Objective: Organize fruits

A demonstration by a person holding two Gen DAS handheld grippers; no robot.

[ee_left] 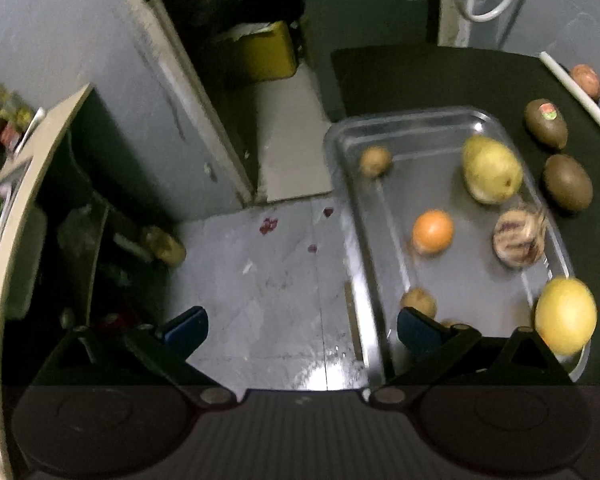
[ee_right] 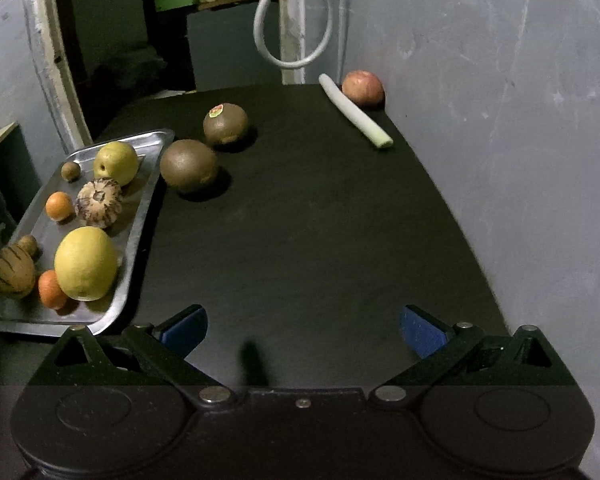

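A metal tray (ee_right: 140,216) (ee_left: 352,216) at the black table's left edge holds several fruits: a yellow-green pear (ee_right: 116,162) (ee_left: 492,170), a striped melon (ee_right: 99,202) (ee_left: 518,238), a big yellow citrus (ee_right: 86,262) (ee_left: 566,314), oranges (ee_right: 59,206) (ee_left: 433,232) and small brown fruits. Two brown kiwis (ee_right: 189,165) (ee_right: 225,123) lie on the table right of the tray. A red apple (ee_right: 363,87) sits at the far edge. My left gripper (ee_left: 300,326) is open over the tray's left rim and the floor. My right gripper (ee_right: 302,328) is open above bare table, empty.
A white leek stalk (ee_right: 354,110) lies beside the apple. The grey wall (ee_right: 500,120) borders the table on the right. A hose loop (ee_right: 296,20) hangs behind. Left of the table are a grey floor (ee_left: 260,272), a yellow bin (ee_left: 266,52) and a curved counter edge (ee_left: 16,208).
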